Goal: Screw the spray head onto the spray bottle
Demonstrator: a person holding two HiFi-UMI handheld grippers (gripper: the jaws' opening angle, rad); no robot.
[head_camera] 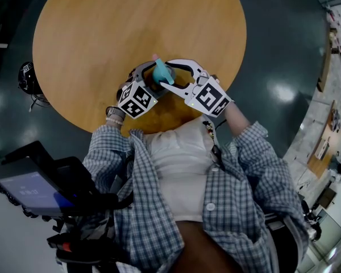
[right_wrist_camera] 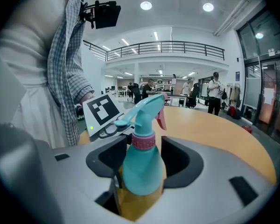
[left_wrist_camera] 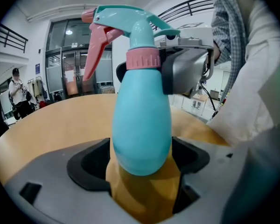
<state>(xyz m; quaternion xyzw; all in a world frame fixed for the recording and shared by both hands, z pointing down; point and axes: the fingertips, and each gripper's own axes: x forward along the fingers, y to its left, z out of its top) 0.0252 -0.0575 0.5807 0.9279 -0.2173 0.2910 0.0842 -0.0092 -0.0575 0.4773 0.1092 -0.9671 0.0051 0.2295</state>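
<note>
Evidently the left gripper (left_wrist_camera: 142, 164) is pinching the spray bottle (left_wrist_camera: 142, 120) steady; the right gripper (right_wrist_camera: 141, 158), jaws spread, is straddling the pink collar (right_wrist_camera: 143, 142), probably readying a twist.

Top-down; 2 opposed close-ups, bottle (left_wrist_camera: 142, 125) shared

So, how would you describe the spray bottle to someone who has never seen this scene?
Find the round wooden table; at its edge nearest the person, the left gripper and the right gripper meet. Between them is the spray bottle: a teal, egg-shaped body with a pink collar and a pink trigger, the only brightly coloured thing there.
</note>
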